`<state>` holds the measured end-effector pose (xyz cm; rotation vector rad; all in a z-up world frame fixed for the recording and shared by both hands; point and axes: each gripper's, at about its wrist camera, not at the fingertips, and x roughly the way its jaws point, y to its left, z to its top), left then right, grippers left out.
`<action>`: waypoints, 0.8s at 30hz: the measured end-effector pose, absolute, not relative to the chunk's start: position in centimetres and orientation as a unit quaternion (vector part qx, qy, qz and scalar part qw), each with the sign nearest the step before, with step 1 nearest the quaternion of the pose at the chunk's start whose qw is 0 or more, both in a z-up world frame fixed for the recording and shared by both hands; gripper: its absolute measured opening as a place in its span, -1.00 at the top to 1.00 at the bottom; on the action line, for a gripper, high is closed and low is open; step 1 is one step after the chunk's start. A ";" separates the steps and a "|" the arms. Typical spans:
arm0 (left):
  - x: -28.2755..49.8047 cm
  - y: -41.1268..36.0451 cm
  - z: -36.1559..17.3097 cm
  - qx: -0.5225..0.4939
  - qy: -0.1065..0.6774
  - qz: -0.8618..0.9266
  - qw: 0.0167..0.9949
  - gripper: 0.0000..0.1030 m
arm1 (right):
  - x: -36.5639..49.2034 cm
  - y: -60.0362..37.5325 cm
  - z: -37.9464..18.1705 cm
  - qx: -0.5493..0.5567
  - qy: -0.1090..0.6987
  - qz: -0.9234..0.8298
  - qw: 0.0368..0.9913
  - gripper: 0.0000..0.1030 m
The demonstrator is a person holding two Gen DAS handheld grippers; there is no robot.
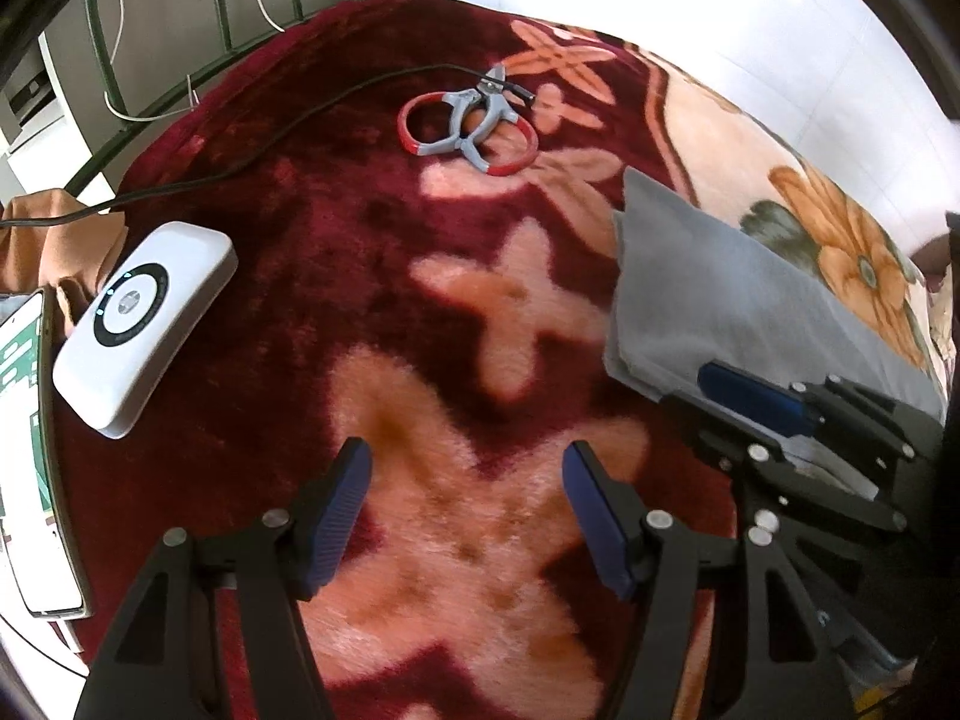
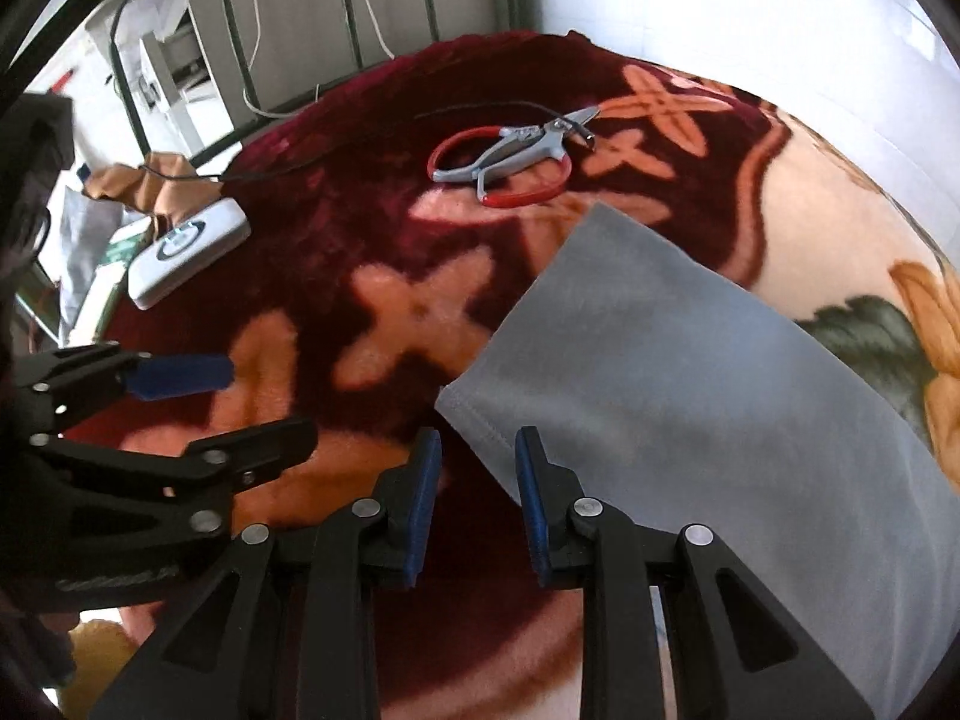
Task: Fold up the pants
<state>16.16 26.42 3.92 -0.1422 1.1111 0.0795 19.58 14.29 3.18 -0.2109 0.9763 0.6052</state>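
- The left gripper (image 1: 468,510) hangs over the bare blanket (image 1: 420,312), jaws spread wide and empty.
- The right gripper (image 2: 477,501) sits at the near corner of the pants (image 2: 690,372), jaws a little apart, with nothing pinched between them.
- The grey pants lie folded flat toward the bed's right edge; they look soft, light and limp, best pinched at a hemmed corner.
- Farther off lie pruning shears (image 2: 510,150) and a white device (image 1: 141,324) by the left edge.
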 end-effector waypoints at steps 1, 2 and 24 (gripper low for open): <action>16.2 26.5 3.8 -0.070 0.528 0.037 0.846 -0.35 | 19.8 14.4 2.9 -0.100 0.464 0.287 0.832 0.49; 16.3 26.6 3.8 -0.071 0.528 0.038 0.845 -0.35 | 20.0 14.6 2.7 -0.101 0.466 0.288 0.831 0.50; 16.9 27.8 4.1 -0.075 0.524 0.043 0.847 -0.35 | 19.1 14.7 3.5 -0.101 0.444 0.310 0.834 0.47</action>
